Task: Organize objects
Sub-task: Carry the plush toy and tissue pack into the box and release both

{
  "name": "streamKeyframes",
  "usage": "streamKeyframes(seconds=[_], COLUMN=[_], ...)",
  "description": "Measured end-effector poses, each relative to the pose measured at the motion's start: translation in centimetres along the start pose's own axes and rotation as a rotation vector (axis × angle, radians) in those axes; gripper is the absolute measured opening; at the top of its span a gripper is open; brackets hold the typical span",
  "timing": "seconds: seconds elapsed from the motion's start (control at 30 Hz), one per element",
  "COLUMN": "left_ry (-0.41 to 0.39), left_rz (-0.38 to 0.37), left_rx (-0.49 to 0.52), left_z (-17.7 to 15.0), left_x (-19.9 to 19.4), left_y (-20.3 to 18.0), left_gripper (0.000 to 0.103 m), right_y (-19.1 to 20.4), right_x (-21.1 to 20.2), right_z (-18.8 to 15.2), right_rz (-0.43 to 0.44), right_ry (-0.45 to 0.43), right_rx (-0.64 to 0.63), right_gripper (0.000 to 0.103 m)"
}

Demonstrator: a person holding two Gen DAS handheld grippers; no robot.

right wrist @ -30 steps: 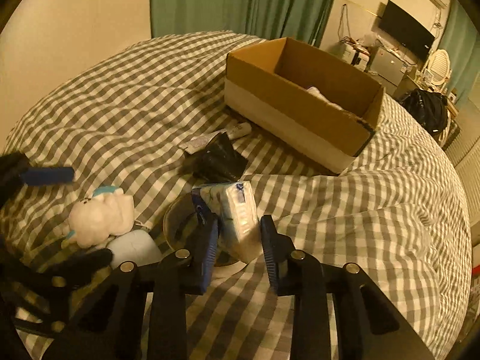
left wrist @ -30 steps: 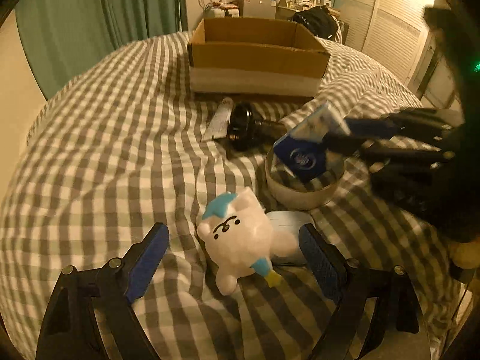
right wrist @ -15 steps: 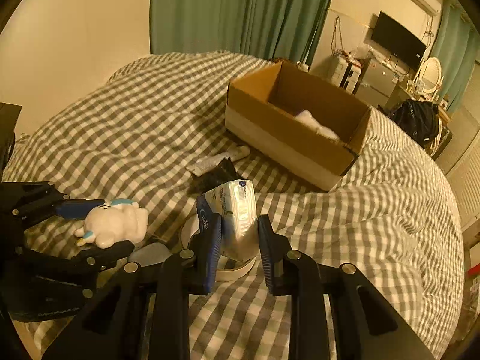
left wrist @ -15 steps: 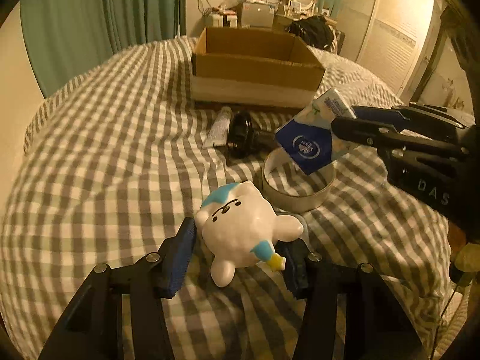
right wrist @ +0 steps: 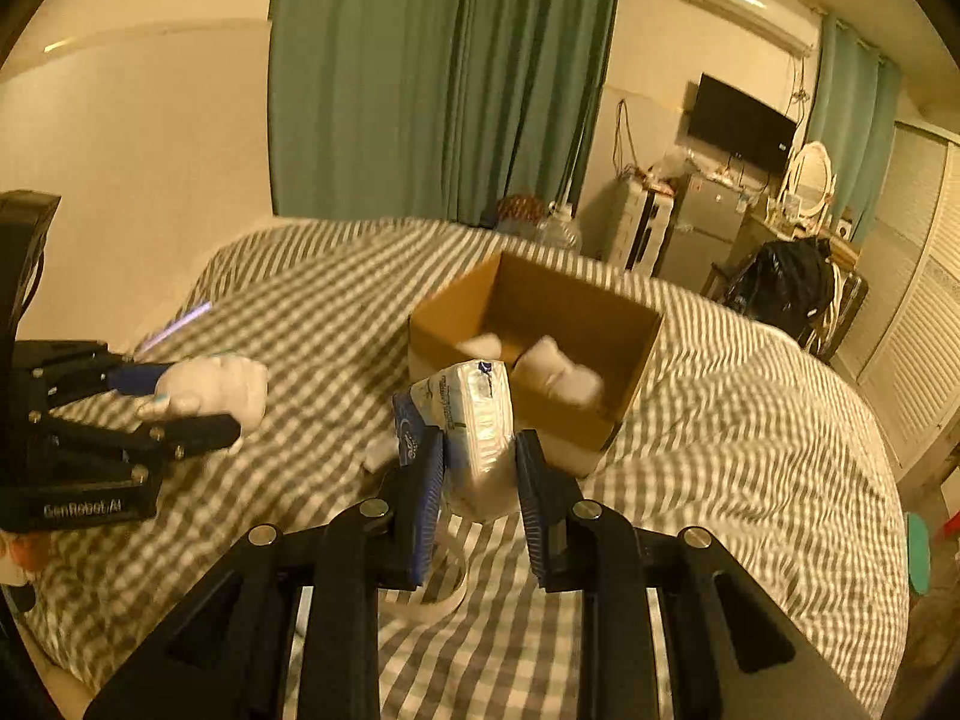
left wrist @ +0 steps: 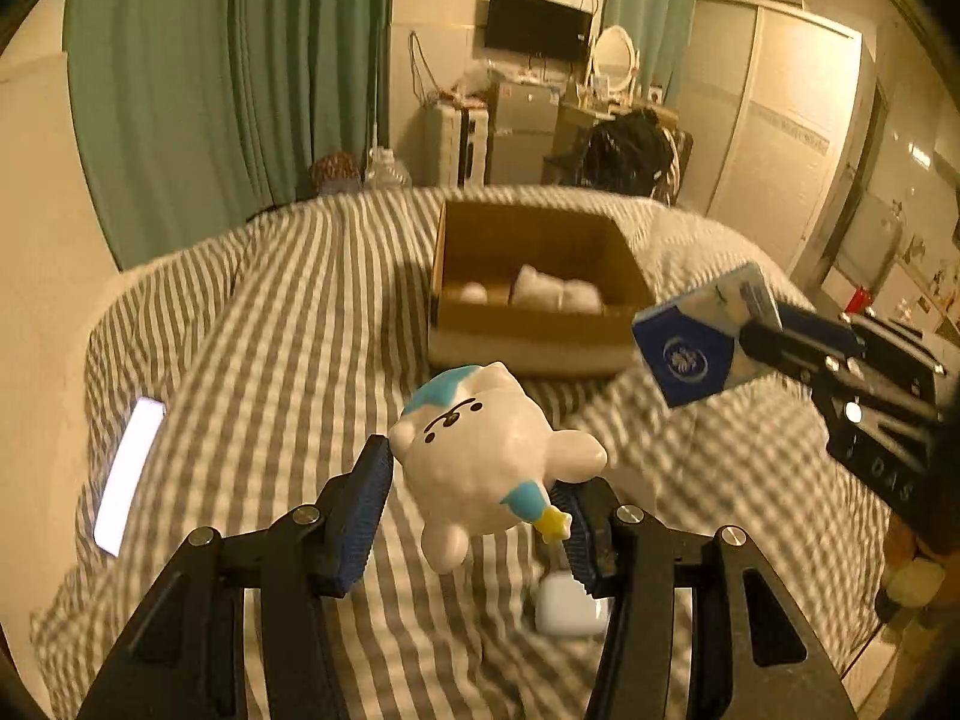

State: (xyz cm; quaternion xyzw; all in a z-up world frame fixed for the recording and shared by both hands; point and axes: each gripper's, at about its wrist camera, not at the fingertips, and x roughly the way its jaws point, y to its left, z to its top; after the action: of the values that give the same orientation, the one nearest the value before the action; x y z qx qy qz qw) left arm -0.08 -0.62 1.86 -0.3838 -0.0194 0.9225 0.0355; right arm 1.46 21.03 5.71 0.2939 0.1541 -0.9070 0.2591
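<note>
My left gripper is shut on a white bear toy with a blue cap, held in the air above the checked bed. My right gripper is shut on a blue-and-white tissue pack, also lifted; that tissue pack shows at the right of the left wrist view. Beyond both stands an open cardboard box with white items inside; in the right wrist view the cardboard box is just past the pack. The left gripper with the toy appears at the left there.
A small white case lies on the bed below the toy. A lit phone lies at the bed's left side. A white tape ring rests under the right gripper. Curtains, a desk and a wardrobe stand behind the bed.
The left gripper closed on the bear toy and lifted it off the bed. The right gripper rose with the tissue pack. Both views now look higher, toward the box.
</note>
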Motion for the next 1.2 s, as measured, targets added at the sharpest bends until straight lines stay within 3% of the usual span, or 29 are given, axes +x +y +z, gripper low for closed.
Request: streamKeyframes(seconds=[0.37,0.73,0.93,1.2], left_ry=[-0.06,-0.024,-0.001,0.079], left_rz=[-0.027,-0.052,-0.047,-0.076], left_rx=[0.03,0.014,0.026,0.098], left_z=[8.1,14.4,16.0,14.8], left_x=[3.2,12.6,18.9,25.9], left_y=[-1.1,-1.3,-1.3,-2.6], left_gripper=[0.053,0.053,0.053,0.053], right_y=[-2.7,-7.6,-10.3,-12.4], right_x=[1.5,9.2,15.6,23.3], right_z=[5.7,11.4,12.7,10.2], right_rz=[-0.045,-0.066,-0.075,-0.068], right_ry=[-0.068,-0.046,-0.009,0.076], right_rx=[0.025,0.105,0.145,0.163], right_gripper=[0.023,0.023,0.023,0.023])
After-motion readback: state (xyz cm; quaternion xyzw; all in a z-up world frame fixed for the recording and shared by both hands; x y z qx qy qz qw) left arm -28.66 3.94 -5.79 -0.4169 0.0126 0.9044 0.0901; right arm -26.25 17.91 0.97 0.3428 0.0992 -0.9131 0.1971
